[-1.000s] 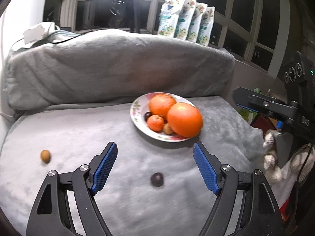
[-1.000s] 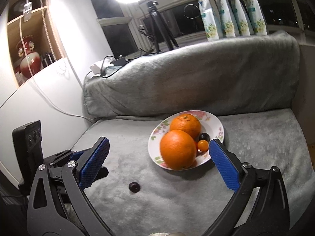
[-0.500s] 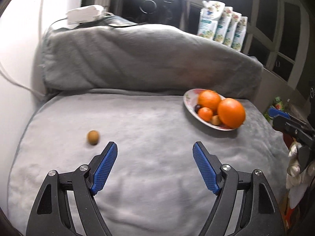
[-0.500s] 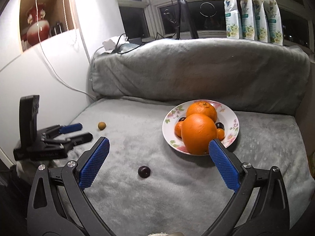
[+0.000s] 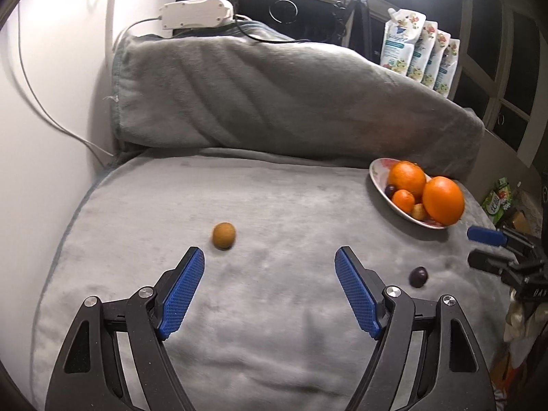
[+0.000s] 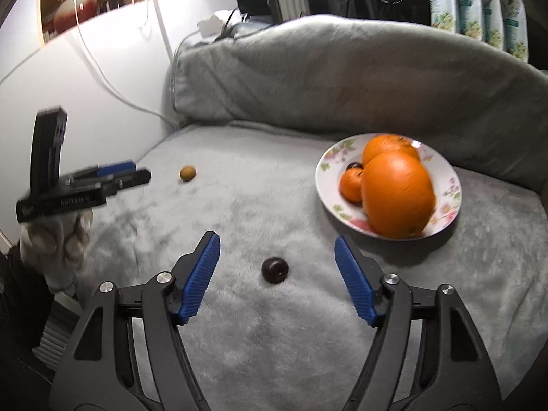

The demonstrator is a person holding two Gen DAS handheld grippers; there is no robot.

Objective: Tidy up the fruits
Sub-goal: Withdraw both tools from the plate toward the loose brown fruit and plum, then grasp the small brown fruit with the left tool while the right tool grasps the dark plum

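A: Where does the left gripper point(image 5: 269, 260) stand?

B: Its jaws are spread wide and hold nothing. The small tan-brown round fruit point(image 5: 224, 235) lies on the grey blanket point(image 5: 274, 205) just past its left blue pad, touching neither pad.

A: And the right gripper point(image 6: 276, 251)?

B: Its jaws are closing. The dark plum-coloured fruit point(image 6: 274, 270) lies on the blanket between the pads, a little ahead of them, and neither pad touches it.

A: What is beyond the right gripper?

B: Ahead and to its right sits the floral plate point(image 6: 448, 188), holding two large oranges, a small mandarin and a dark fruit. From the left wrist view a small pale fruit shows there too.

A: Are the grippers close together?

B: No. The left one is far to the right one's left, held in a white-gloved hand point(image 6: 54, 239).
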